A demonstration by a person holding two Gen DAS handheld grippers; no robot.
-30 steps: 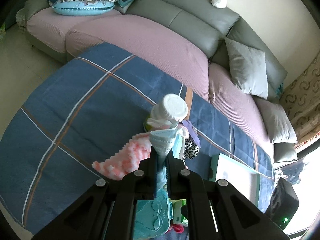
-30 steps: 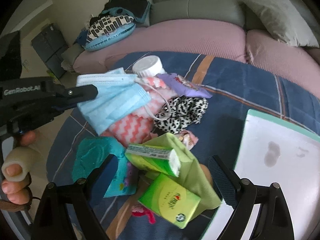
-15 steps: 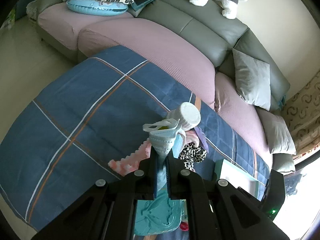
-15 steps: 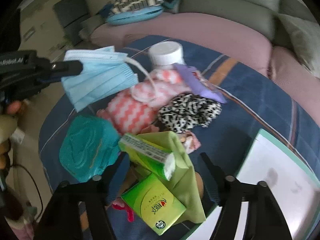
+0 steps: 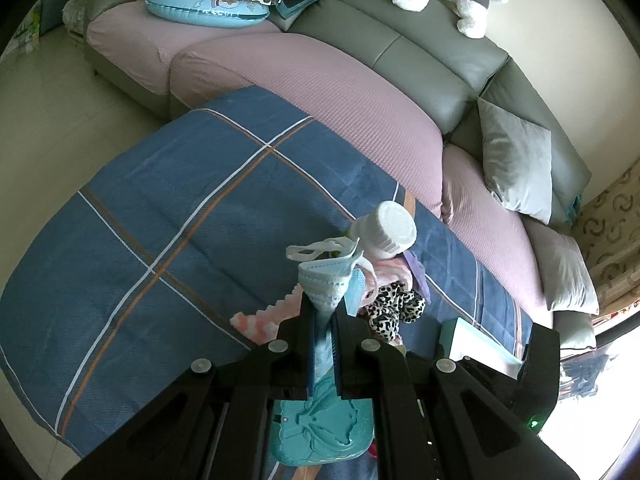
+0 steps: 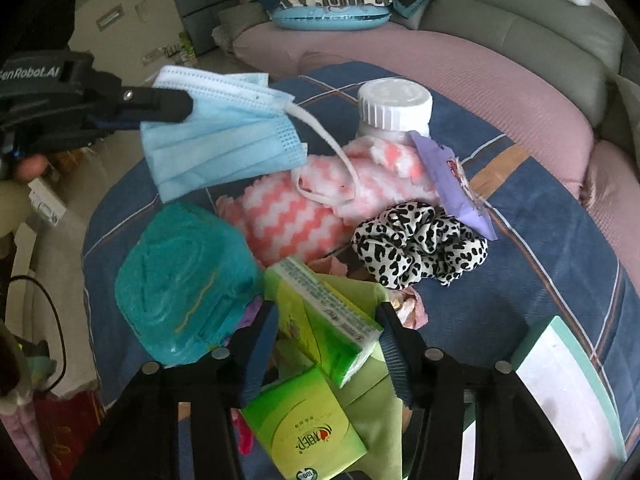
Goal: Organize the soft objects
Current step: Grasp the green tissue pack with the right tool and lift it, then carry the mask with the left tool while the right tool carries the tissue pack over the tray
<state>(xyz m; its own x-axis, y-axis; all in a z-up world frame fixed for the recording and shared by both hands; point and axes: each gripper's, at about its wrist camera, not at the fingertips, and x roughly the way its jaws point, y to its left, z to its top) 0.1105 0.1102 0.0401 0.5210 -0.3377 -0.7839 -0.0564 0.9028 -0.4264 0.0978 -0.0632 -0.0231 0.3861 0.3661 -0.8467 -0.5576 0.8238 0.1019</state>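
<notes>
right tool [image 6: 326, 344] jaws closing around green tissue pack [image 6: 320, 316]

The left gripper [image 5: 324, 316] angles steeply downward, its jaws clamped tight on a blue face mask [image 6: 224, 136] that hangs clear of the pile. The right gripper [image 6: 326, 344] also points down, its jaws closing around a green tissue pack [image 6: 324, 316]

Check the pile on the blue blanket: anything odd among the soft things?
Yes. A hard white-capped plastic bottle stands among the cloths, beside the pink zigzag fleece. The pale blue face mask hangs askew, and its ear loop trails onto the fleece.
</notes>
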